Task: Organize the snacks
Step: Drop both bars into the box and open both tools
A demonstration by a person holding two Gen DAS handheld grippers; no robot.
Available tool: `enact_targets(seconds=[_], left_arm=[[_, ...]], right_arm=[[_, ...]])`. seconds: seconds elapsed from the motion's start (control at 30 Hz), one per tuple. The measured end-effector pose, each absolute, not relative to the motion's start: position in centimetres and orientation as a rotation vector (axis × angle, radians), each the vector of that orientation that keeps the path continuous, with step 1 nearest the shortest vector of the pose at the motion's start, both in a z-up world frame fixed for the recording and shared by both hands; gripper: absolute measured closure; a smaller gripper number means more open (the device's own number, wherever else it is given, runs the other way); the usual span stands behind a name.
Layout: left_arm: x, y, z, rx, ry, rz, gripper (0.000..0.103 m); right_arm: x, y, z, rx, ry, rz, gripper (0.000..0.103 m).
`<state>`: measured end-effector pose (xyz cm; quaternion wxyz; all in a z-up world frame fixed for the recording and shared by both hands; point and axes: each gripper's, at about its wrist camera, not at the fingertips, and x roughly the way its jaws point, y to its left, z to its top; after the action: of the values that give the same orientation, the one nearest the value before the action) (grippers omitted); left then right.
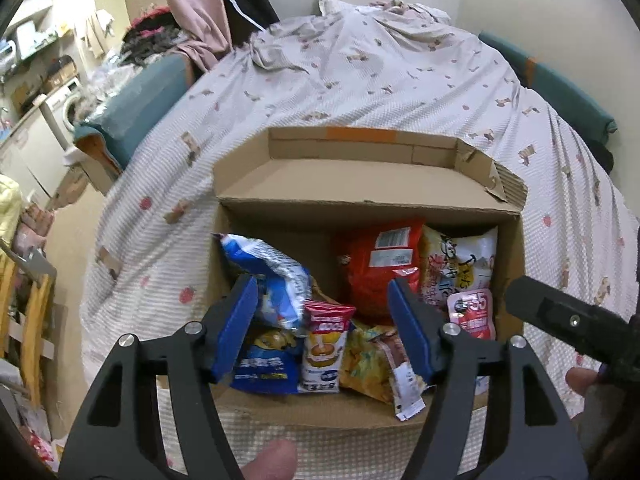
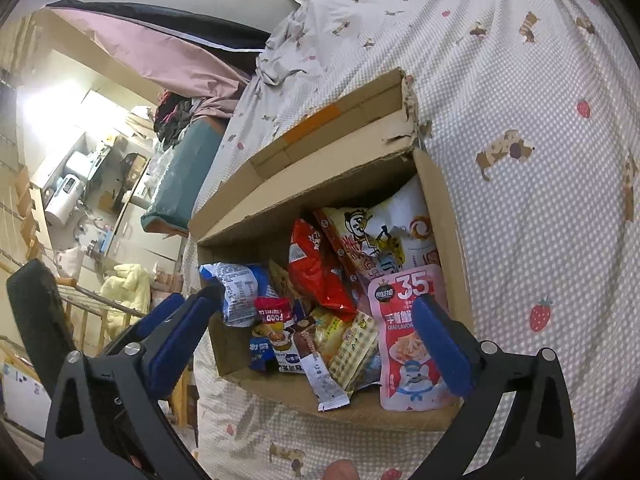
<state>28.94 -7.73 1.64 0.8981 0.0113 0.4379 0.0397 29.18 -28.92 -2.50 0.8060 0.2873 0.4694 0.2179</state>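
An open cardboard box (image 1: 360, 208) (image 2: 440, 200) sits on the bed and holds several snack packs. A red bag (image 1: 372, 280) (image 2: 320, 272) and a white cartoon bag (image 1: 460, 260) (image 2: 384, 236) lean at the back. A blue-white bag (image 1: 276, 276) (image 2: 240, 288) lies at the left. A small red-topped packet (image 1: 324, 344) (image 2: 276, 320) and a yellow pack (image 1: 368, 360) lie at the front. My left gripper (image 1: 322, 284) hangs open over the front packs, touching none. My right gripper (image 2: 316, 316) stands wide open; its right pad is beside a pink pouch (image 2: 408, 344) (image 1: 472, 312).
The bed has a printed white sheet (image 1: 360, 80) (image 2: 540, 160). Teal cushions (image 1: 132, 108) (image 1: 560, 92) flank it, and a pink cloth (image 1: 196, 12) hangs behind. A wooden rack (image 1: 32, 328) stands at the left by the bed edge. A person's thumb (image 1: 272, 460) shows below.
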Motion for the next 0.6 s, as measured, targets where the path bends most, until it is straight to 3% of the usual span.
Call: enact_targets(seconds=[0.6], left_arm=[[21.7, -1.2, 4.2, -0.036, 0.827, 0.113, 0.038]], right_arm=[[23.2, -28.5, 2.3, 0.492, 0.85, 0.381, 0.0]])
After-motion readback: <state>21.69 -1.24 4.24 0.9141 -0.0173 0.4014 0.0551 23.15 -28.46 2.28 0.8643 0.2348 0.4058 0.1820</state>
